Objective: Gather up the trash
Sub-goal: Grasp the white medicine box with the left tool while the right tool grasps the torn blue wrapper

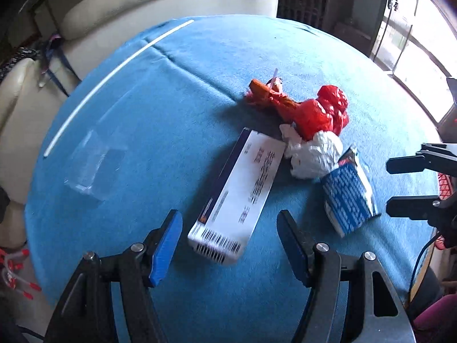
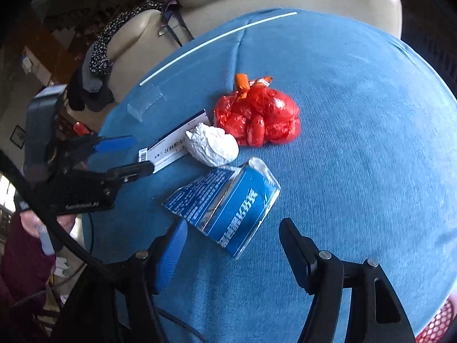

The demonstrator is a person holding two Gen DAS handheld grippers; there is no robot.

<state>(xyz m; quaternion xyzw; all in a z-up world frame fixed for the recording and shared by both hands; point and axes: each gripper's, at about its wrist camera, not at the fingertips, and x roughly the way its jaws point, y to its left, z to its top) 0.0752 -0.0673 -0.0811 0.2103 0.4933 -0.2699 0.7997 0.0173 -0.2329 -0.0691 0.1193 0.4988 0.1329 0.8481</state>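
Since both claws are released, left claw (image 1: 228,251) w/ white box (image 1: 231,191) between its fingers, right claw (image 2: 232,253) above blue carton (image 2: 228,203), a skewed pinch could skid either across the worktop (image 1: 171,85).

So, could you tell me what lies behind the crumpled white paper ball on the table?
A knotted red plastic bag lies right behind the white paper ball, with orange wrappers at the bag's far end. What the bag holds cannot be seen through the plastic.

cloth (image 1: 171,114): blue, ribbed, matt | bag (image 2: 265,120): red glossy plastic | box (image 1: 237,191): white card
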